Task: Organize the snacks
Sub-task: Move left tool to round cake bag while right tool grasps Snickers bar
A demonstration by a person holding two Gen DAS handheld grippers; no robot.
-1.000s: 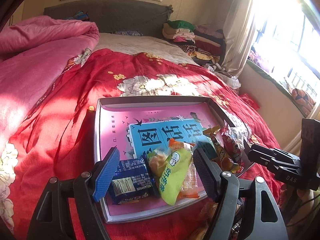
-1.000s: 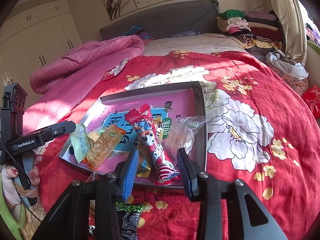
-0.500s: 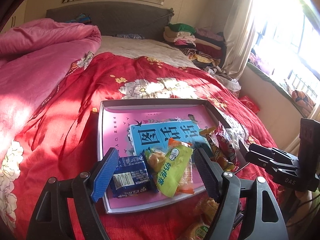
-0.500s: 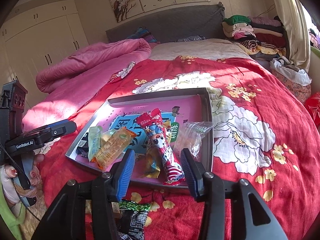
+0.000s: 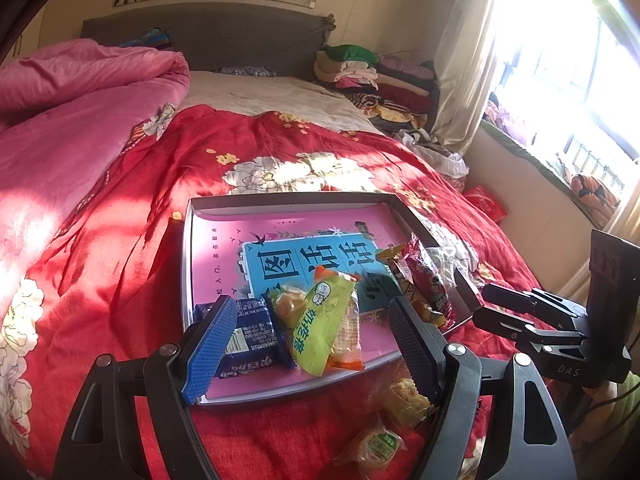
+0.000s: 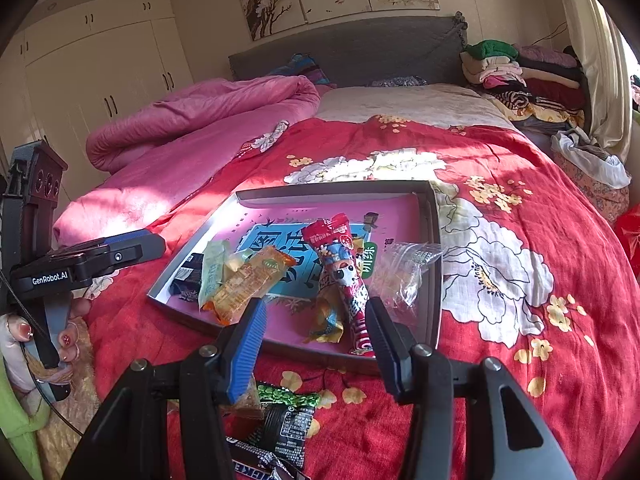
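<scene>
A shallow grey tray [image 5: 280, 199] with a pink and blue printed floor lies on the red bed cover and holds several snack packets: a blue packet [image 5: 252, 334], a green packet [image 5: 320, 320] and a red stick packet [image 6: 340, 264]. More packets lie loose in front of the tray: a cake in clear wrap [image 5: 404, 396], a round green-labelled one [image 5: 378, 446] and a black packet [image 6: 288, 420]. My left gripper [image 5: 308, 348] is open and empty above the tray's near edge. My right gripper [image 6: 316, 344] is open and empty near the tray's front rim.
A pink quilt [image 6: 192, 128] lies heaped on the left of the bed. Folded clothes [image 6: 520, 76] are stacked by the grey headboard. A window and curtain [image 5: 472, 60] stand at the right. White wardrobes [image 6: 100, 72] stand at the far left.
Both grippers have drawn back and up from the tray, so loose packets in front of it have come into view. Both stayed open.
</scene>
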